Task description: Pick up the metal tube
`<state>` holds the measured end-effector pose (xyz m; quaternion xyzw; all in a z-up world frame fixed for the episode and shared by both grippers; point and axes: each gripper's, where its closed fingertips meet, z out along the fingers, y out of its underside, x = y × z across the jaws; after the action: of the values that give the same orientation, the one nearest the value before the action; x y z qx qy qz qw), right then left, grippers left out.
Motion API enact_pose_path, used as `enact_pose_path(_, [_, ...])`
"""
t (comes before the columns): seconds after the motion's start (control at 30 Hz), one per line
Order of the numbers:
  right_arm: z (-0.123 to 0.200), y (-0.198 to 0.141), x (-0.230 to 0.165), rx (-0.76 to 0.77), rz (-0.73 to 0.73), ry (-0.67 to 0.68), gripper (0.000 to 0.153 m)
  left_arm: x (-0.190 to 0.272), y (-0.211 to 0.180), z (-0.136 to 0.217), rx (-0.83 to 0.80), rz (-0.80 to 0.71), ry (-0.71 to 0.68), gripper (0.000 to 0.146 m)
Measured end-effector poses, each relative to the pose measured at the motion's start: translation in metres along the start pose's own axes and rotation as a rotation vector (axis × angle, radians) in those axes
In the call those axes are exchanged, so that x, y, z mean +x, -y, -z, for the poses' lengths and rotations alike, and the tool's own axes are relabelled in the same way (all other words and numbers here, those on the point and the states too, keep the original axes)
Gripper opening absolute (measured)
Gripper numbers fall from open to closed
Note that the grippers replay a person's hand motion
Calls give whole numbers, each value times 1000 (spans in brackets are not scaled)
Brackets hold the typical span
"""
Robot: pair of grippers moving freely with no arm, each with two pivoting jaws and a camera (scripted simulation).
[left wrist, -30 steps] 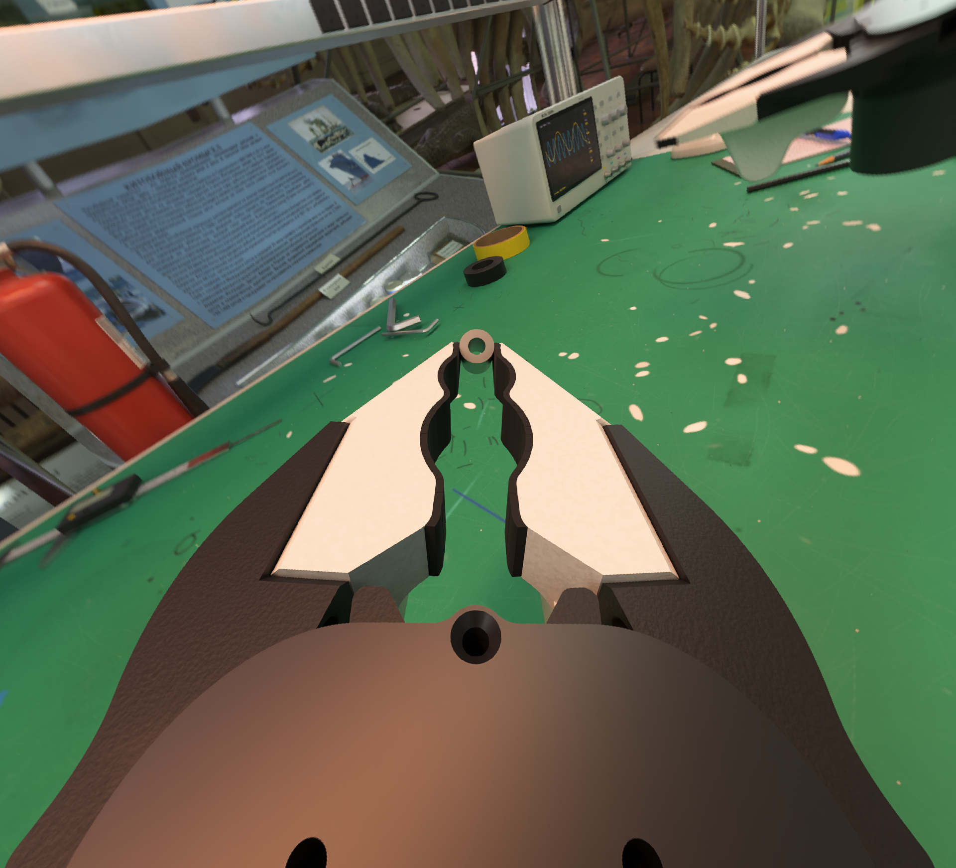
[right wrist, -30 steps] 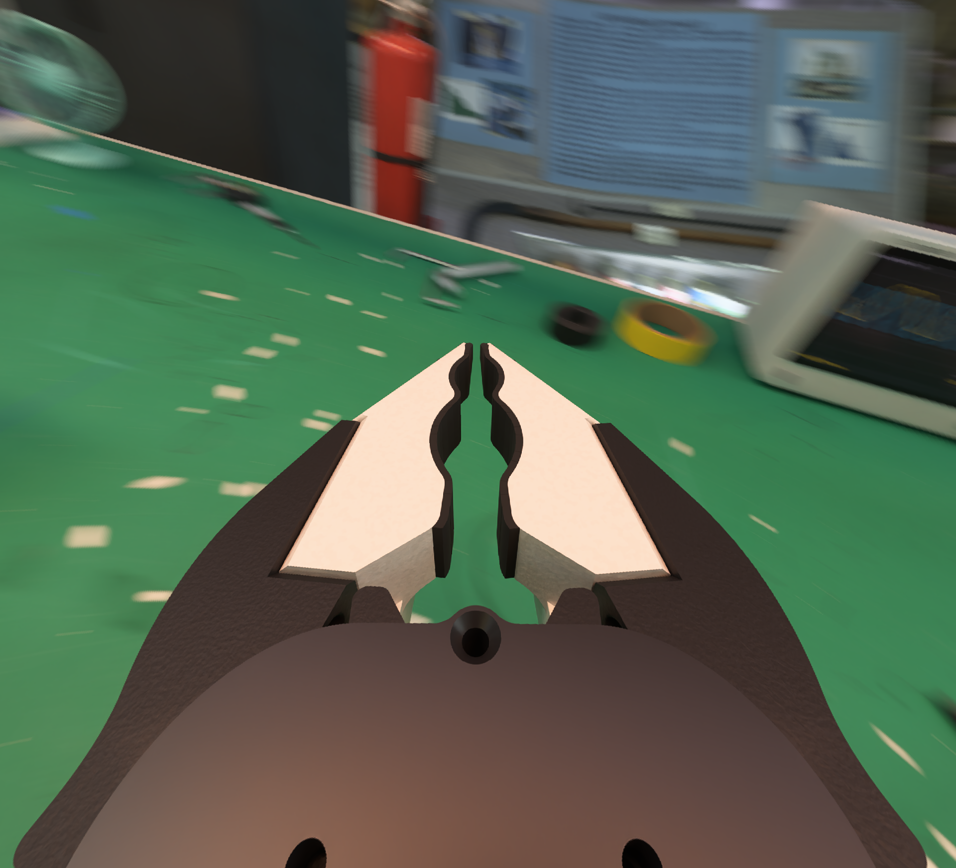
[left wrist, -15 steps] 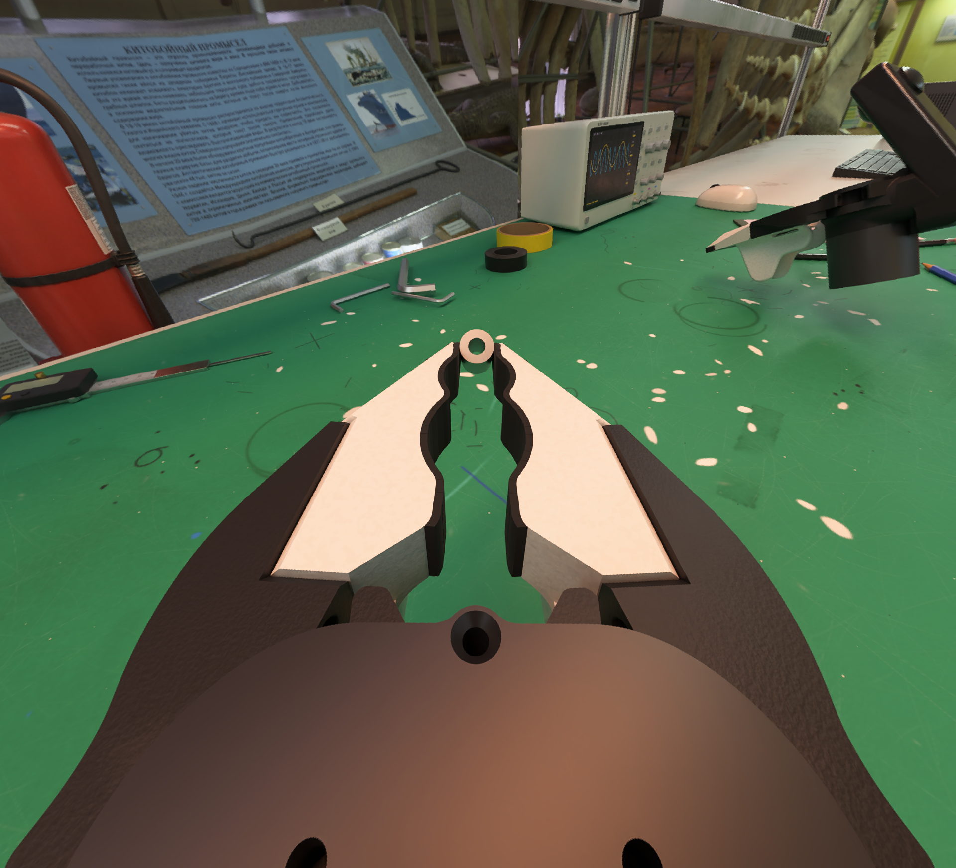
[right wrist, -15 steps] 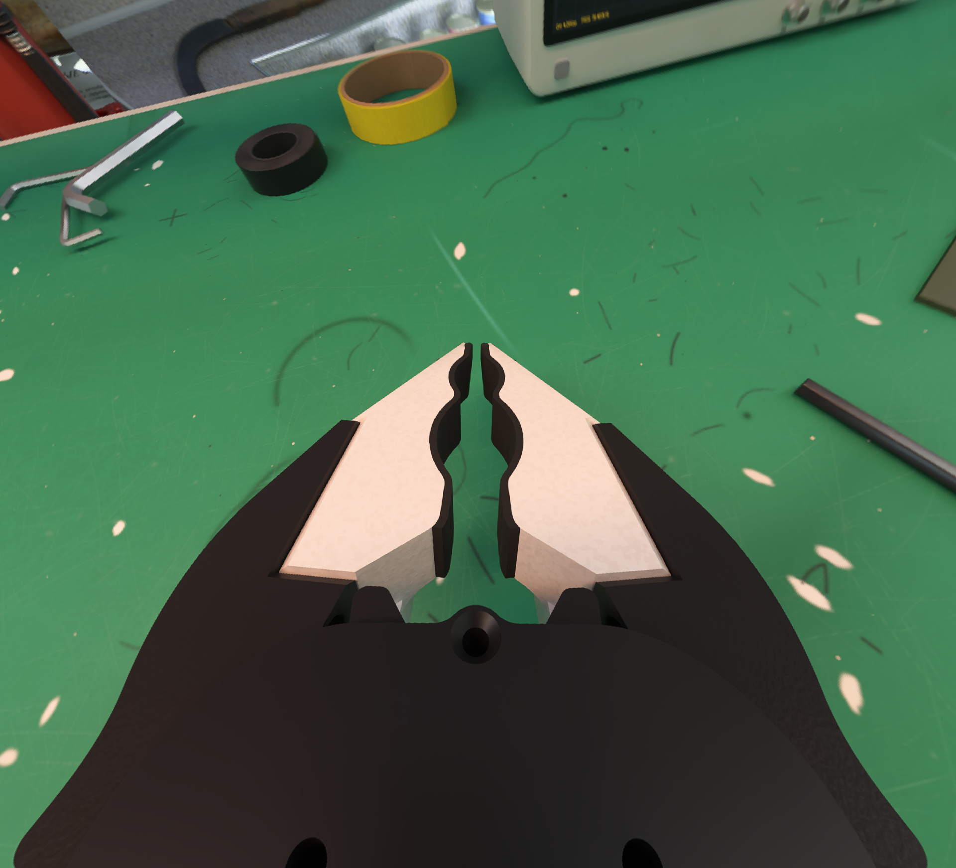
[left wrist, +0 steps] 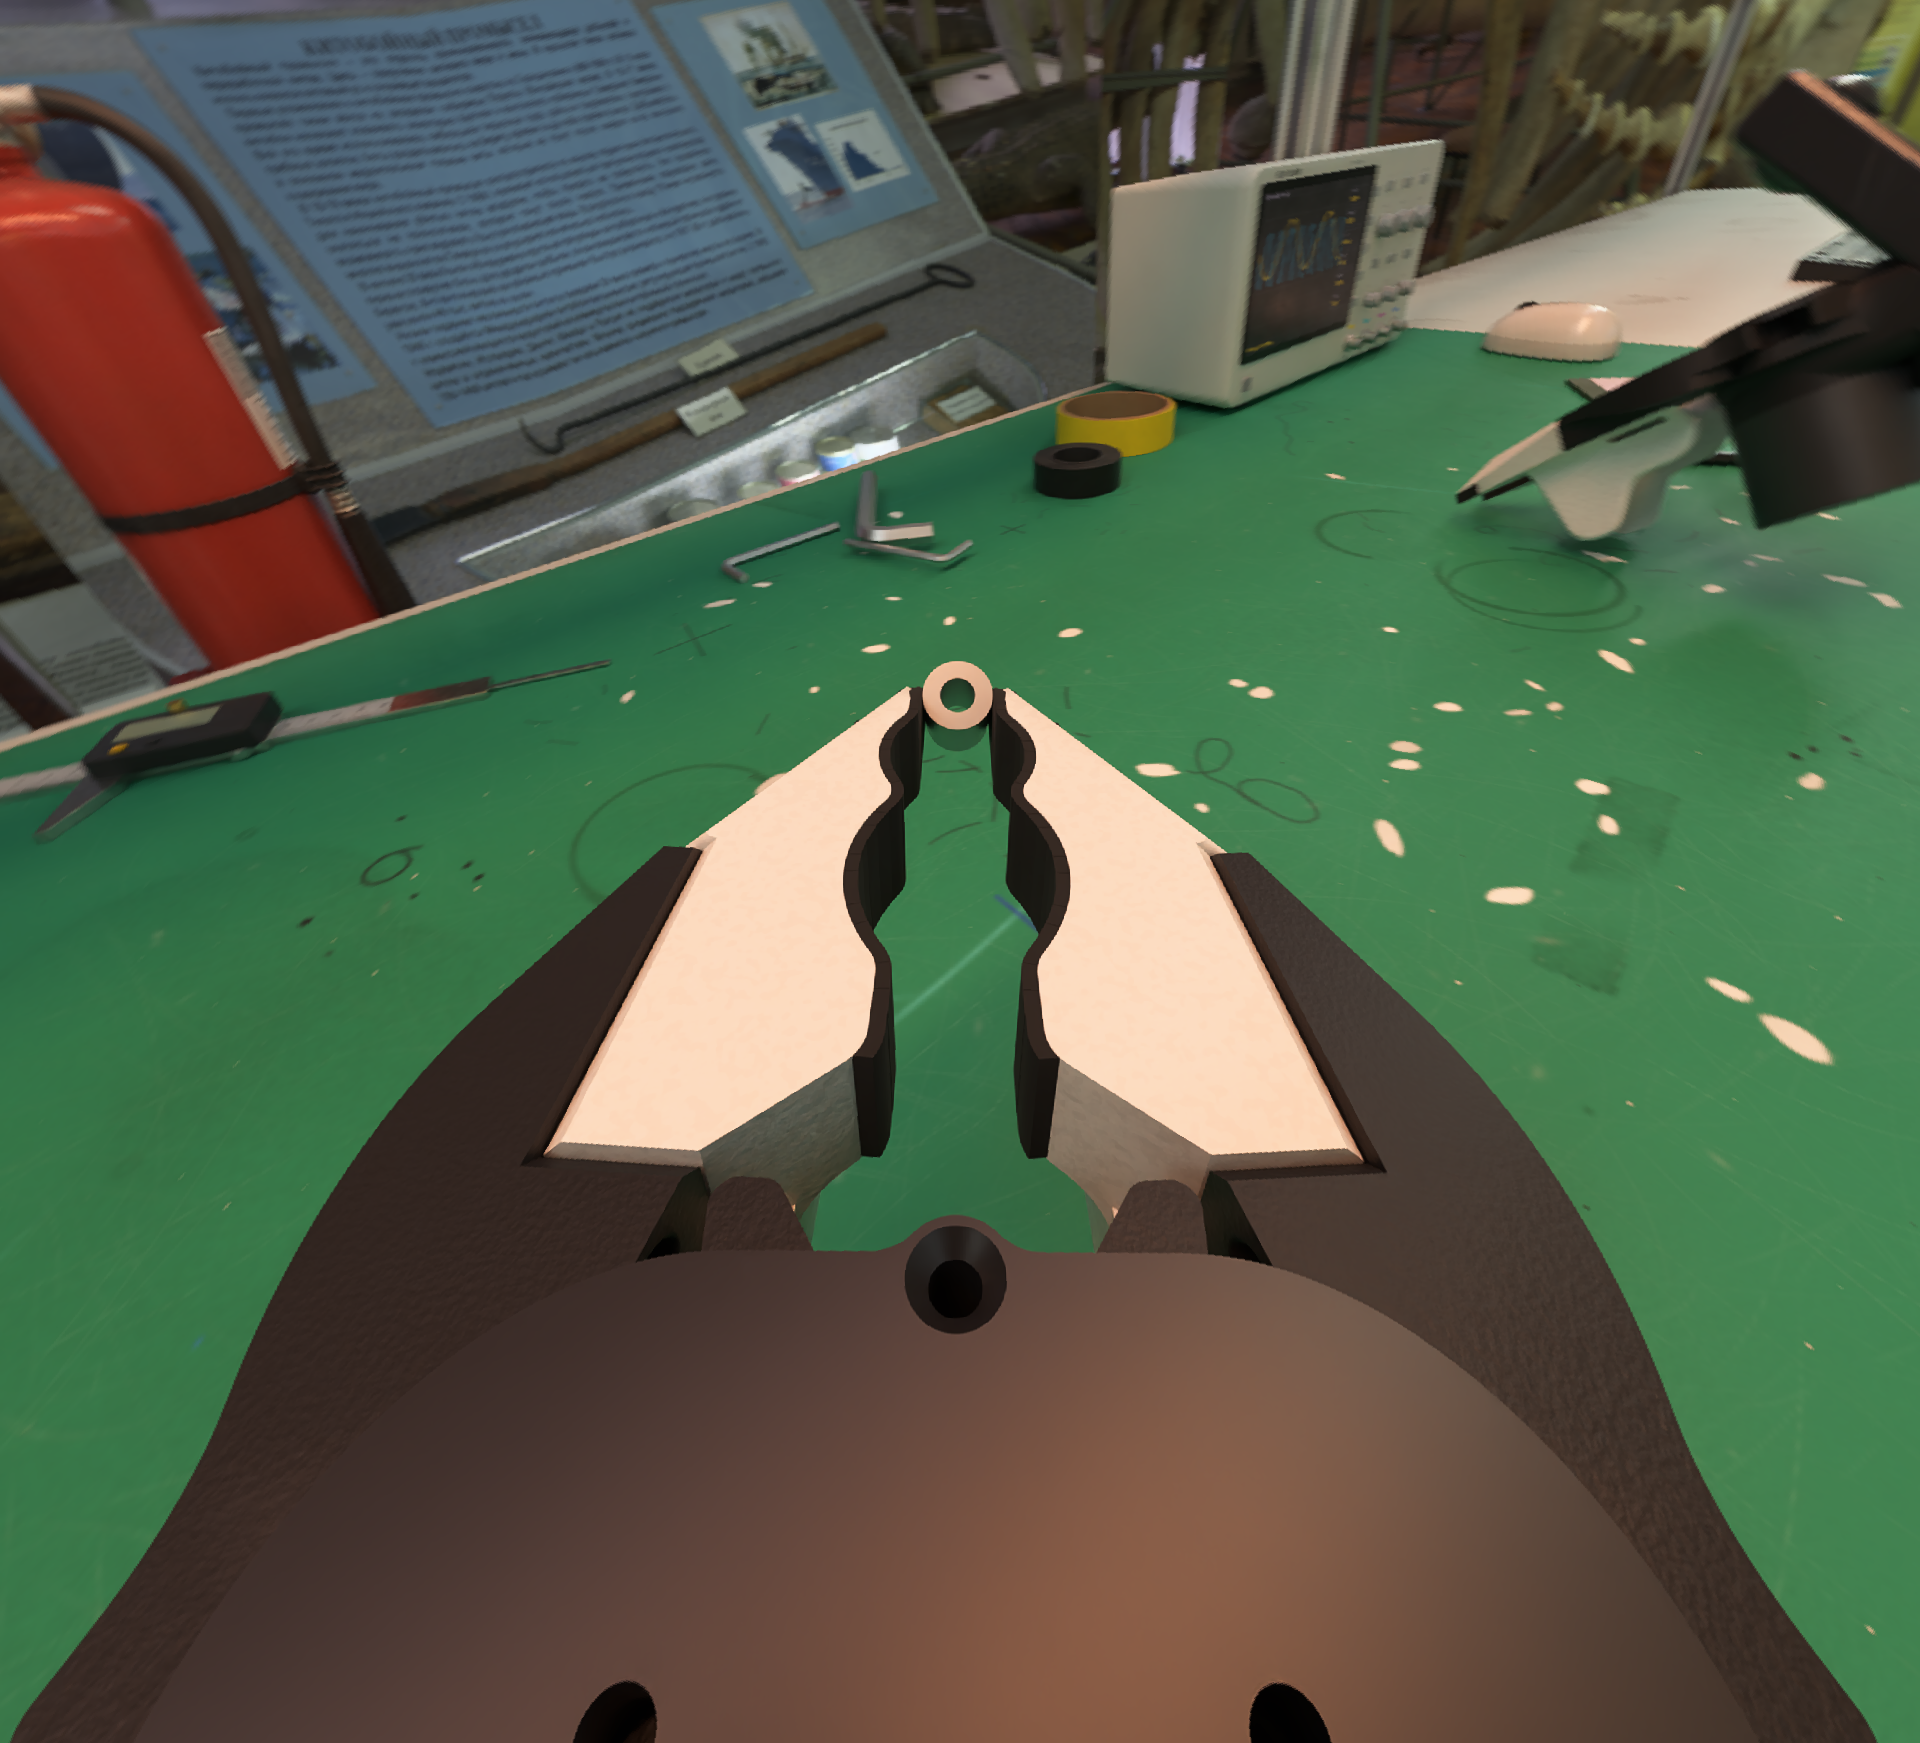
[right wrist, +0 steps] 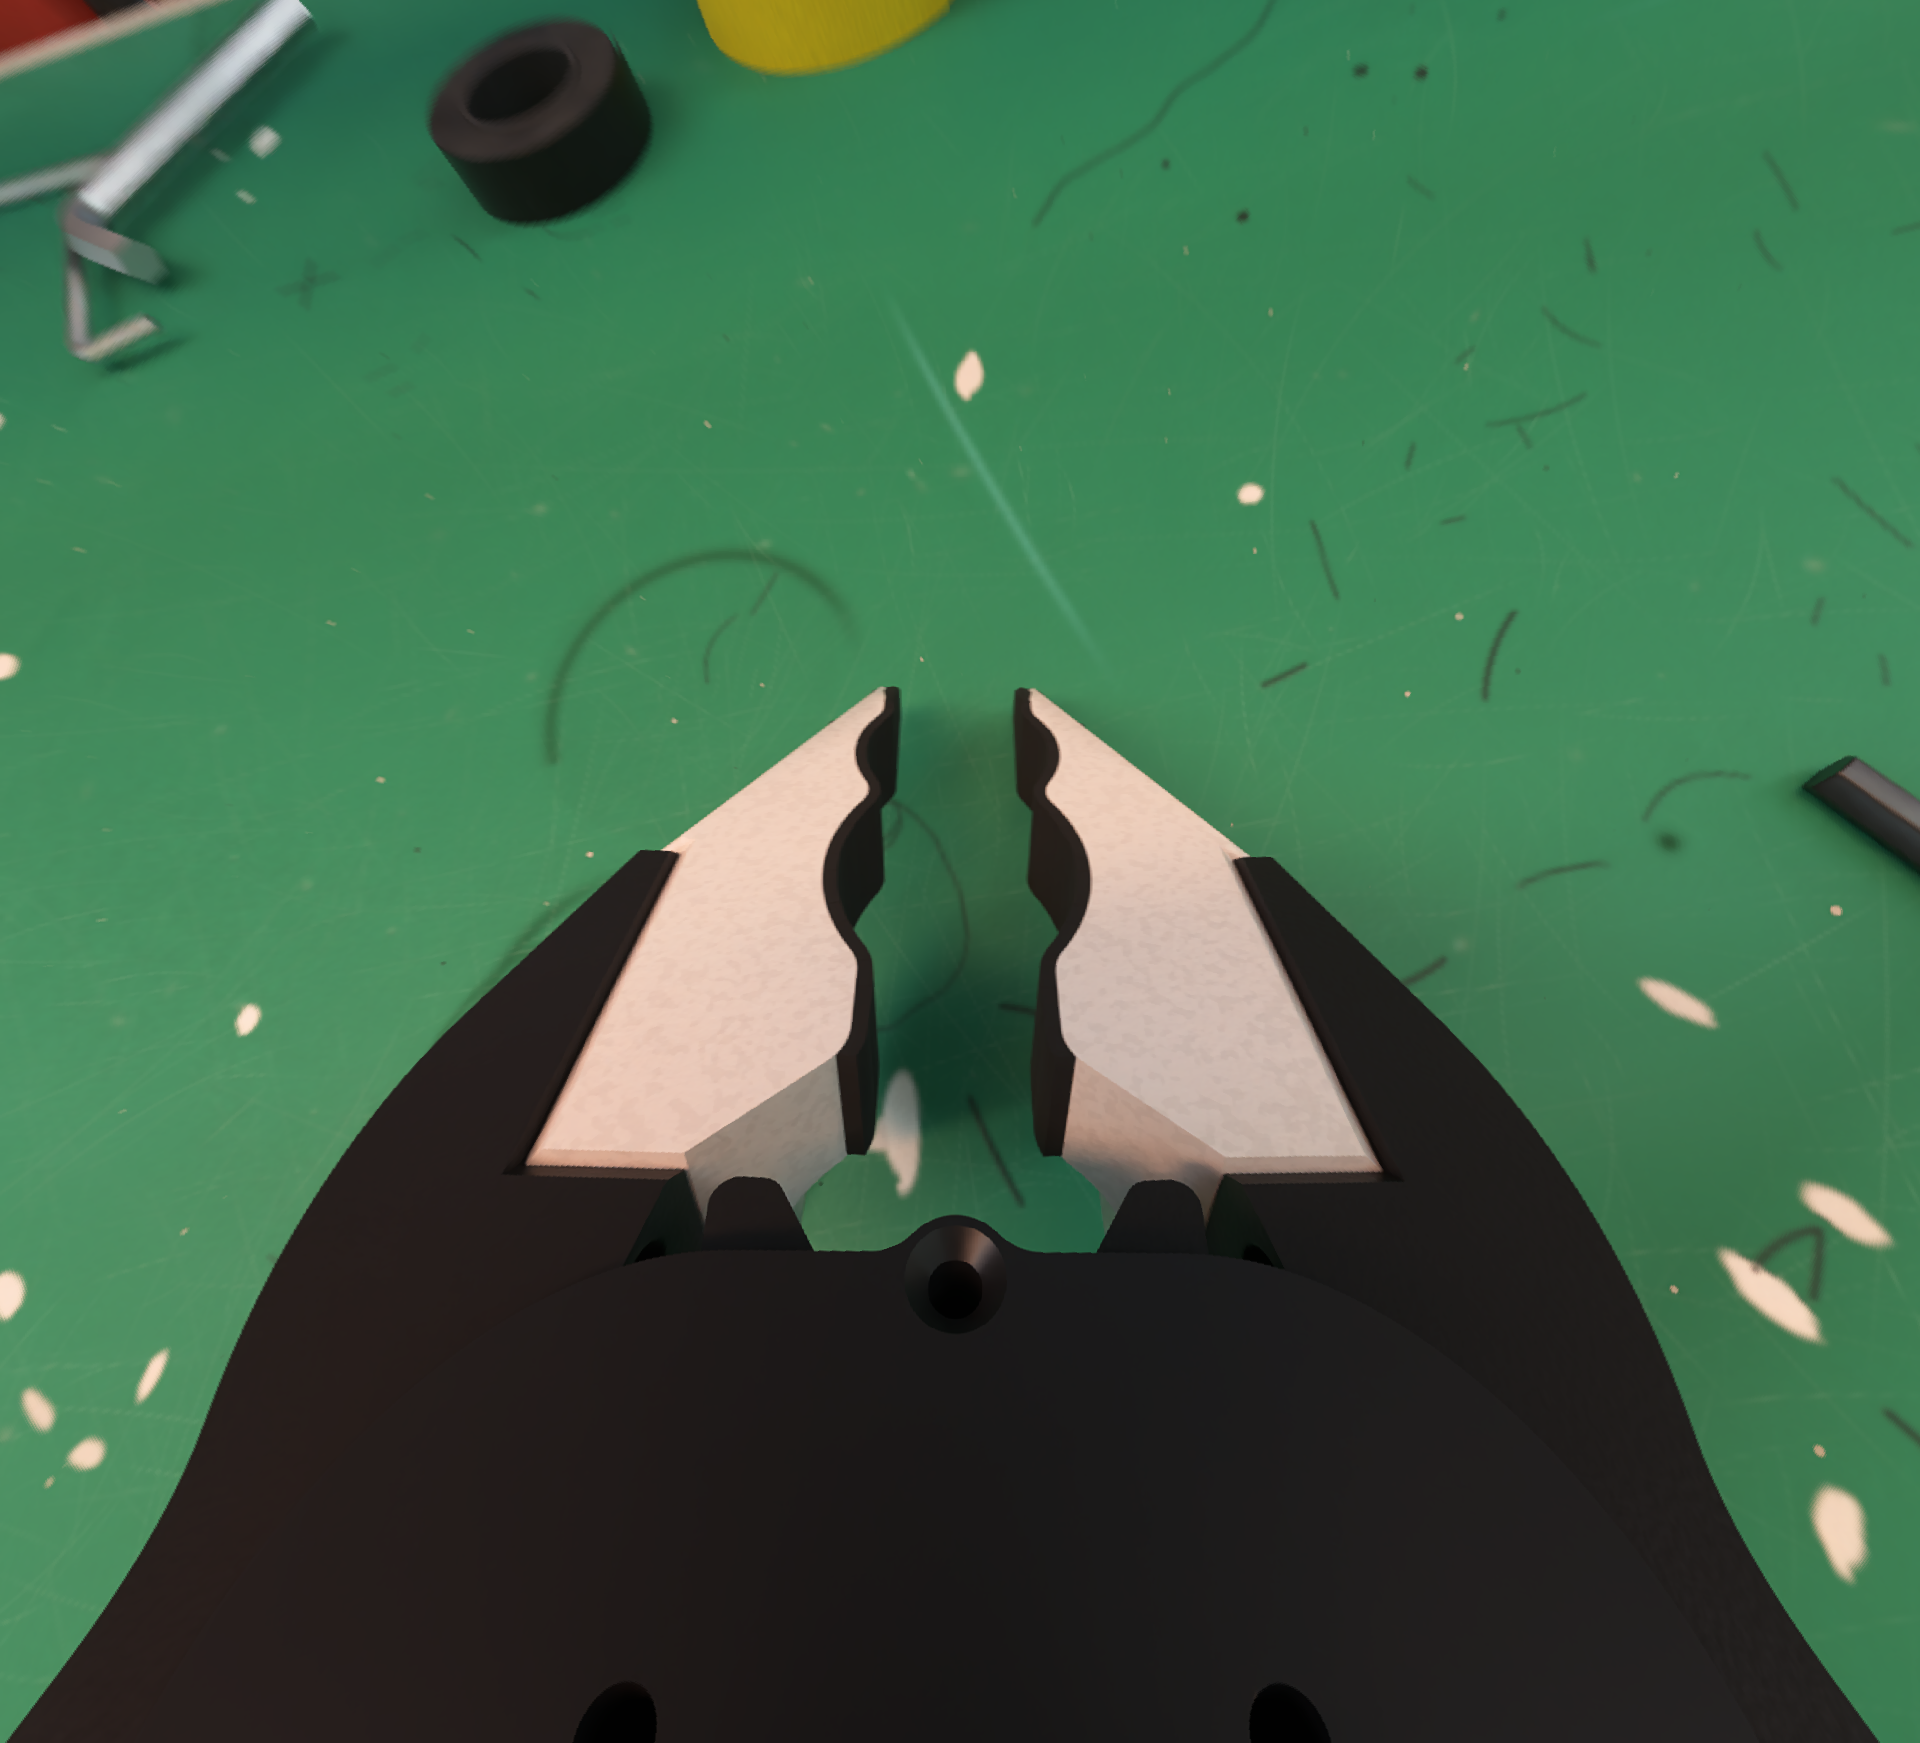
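Two-point pinch at the very tips of the left gripper (left wrist: 956, 706): jaws clenched on the metal tube (left wrist: 956, 694), seen end-on as a pale ring with a small bore. Hides its length behind that ring, so cannot tell how much reaches beyond the tips. Looks stiff and thin-walled, probably light. Smooth and round too, so likely to slip or roll out of so shallow a hold. Sits forward of the scalloped hollows in the pads. Would probably seat more securely in one of those, taken near mid-length rather than at an end. Calls for a steady squeeze and no quick swings.

Points forward and slightly down over the green counter (left wrist: 312, 1174), on the near side of the yellow tape roll (left wrist: 1115, 423) and well apart from it. Seems to carry the metal tube clear of the surface, though cannot tell for certain.

Then the right gripper (right wrist: 956, 696): jaws released, parted, with nothing between them. Aims steeply down at the counter on the near side of the tape roll.

Around the tape roll:
- black ring (right wrist: 540, 119) just beside it on the left
- hex keys (right wrist: 156, 166) farther left
- oscilloscope (left wrist: 1262, 270) just behind on the right
- dark rod (right wrist: 1865, 810) well off to the right
- digital caliper (left wrist: 182, 732) far left
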<state>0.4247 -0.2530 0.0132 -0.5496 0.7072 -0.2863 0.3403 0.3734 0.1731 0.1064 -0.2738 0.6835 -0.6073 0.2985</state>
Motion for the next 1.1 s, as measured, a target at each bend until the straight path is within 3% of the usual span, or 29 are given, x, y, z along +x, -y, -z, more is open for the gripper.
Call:
enact_pose_path(0.07, [7,8,-1,59,-2,25,30,-10,-2,1,-12,30,34,12])
enact_pose_path(0.23, [41,39,-21,281,75,123,34,-25,-22,1,-131,97,70,12])
enact_pose_path(0.33, [60,48,-53,402,195,245,35,-6,-48,1,-317,108,-51,12])
enact_pose_path(0.57, [53,38,-79,376,429,185,29,1,-90,4,-606,5,-15,12])
enact_pose_path(1.1, [60,44,-81,419,378,230,29,2,-99,5,-682,29,-36,12])
